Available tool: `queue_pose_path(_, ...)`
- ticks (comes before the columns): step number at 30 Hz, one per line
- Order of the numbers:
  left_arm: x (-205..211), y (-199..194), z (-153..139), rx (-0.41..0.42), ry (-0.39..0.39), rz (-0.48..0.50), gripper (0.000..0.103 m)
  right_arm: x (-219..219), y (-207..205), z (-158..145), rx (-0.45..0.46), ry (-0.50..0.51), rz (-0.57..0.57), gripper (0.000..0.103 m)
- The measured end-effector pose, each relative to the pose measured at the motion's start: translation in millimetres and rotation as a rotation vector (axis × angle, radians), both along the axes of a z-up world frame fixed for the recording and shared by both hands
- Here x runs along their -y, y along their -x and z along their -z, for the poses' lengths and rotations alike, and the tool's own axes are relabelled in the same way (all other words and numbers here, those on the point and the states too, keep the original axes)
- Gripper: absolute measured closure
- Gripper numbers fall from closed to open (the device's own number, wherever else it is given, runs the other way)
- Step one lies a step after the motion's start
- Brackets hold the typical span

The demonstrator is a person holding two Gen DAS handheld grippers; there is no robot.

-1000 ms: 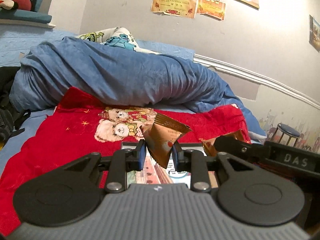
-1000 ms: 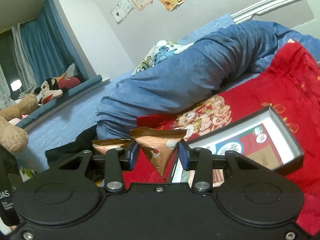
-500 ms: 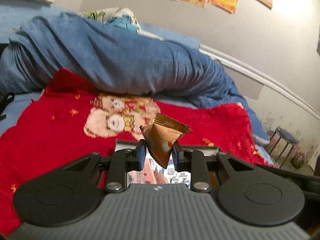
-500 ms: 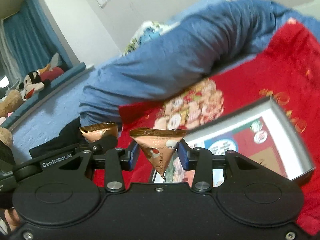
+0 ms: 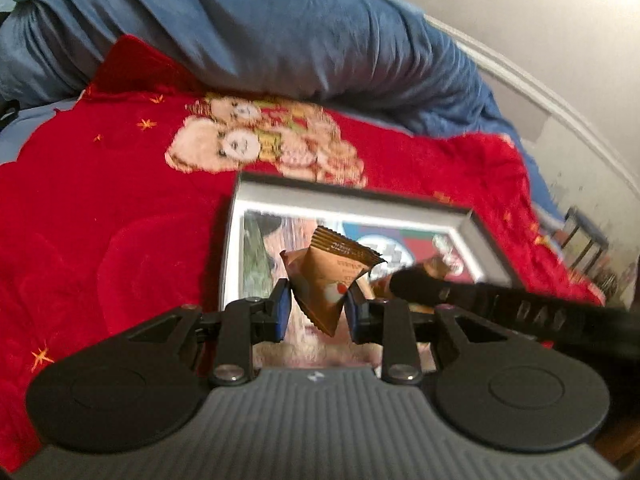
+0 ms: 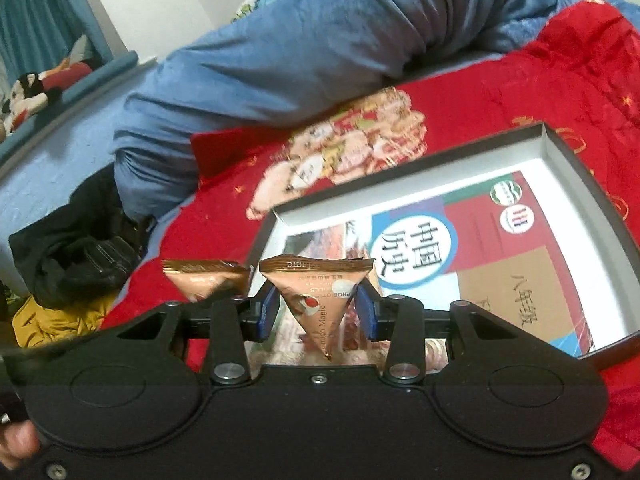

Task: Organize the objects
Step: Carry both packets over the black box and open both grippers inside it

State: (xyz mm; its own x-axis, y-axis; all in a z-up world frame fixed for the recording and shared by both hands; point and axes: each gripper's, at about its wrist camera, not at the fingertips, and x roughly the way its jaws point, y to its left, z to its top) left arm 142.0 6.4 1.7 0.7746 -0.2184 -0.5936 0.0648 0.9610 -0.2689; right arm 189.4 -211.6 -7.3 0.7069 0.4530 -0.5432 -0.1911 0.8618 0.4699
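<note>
My left gripper (image 5: 318, 307) is shut on a brown triangular snack packet (image 5: 334, 276) and holds it above the near part of an open shallow box (image 5: 344, 196) that lies on the red blanket. My right gripper (image 6: 318, 307) is shut on a second brown triangular packet (image 6: 320, 296), also over the box (image 6: 400, 172), whose floor shows a printed book cover (image 6: 460, 264). The left gripper's packet also shows in the right wrist view (image 6: 204, 278), to the left. The right gripper's black arm (image 5: 500, 304) crosses the left wrist view at the right.
A red blanket (image 5: 100, 208) with a bear print covers the bed. A rolled blue duvet (image 5: 260, 32) lies behind it. Dark clothing (image 6: 80, 248) is piled at the bed's left side. A wall and a small stool (image 5: 584, 240) stand to the right.
Both grippers have tilted down and moved forward over the box, each still holding its packet. The box now fills more of both views.
</note>
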Motion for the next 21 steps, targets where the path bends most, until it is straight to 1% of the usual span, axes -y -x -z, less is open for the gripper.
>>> queue_pose_path(3, 5, 0, 11, -0.034, -0.016, 0.006, 0.069, 3, -1, 0, -0.019, -0.005, 0.001, 0.064)
queue_pose_path(5, 7, 2, 14, -0.048, -0.018, 0.006, 0.068, 4, 0, 0, -0.031, 0.011, 0.003, 0.064)
queue_pose_path(8, 11, 6, 13, -0.04, -0.035, 0.014, 0.066, 2, 1, 3, -0.047, 0.048, -0.004, 0.064)
queue_pose_path(11, 13, 8, 11, -0.033, -0.056, 0.016, 0.066, -1, 1, 8, -0.07, 0.044, -0.013, 0.064)
queue_pose_path(12, 14, 8, 12, -0.036, -0.06, 0.015, 0.061, -2, 2, 9, -0.074, 0.042, -0.016, 0.064)
queue_pose_path(14, 14, 8, 13, -0.045, -0.065, 0.015, 0.054, -4, 2, 11, -0.08, 0.043, -0.021, 0.064)
queue_pose_path(15, 14, 7, 14, -0.048, -0.069, 0.011, 0.052, -5, 2, 12, -0.083, 0.048, -0.023, 0.064)
queue_pose_path(18, 12, 6, 19, -0.067, -0.063, 0.0, 0.051, -6, 1, 14, -0.095, 0.059, -0.024, 0.064)
queue_pose_path(21, 11, 4, 20, -0.079, -0.06, 0.004, 0.044, -6, 0, 15, -0.1, 0.063, -0.023, 0.064)
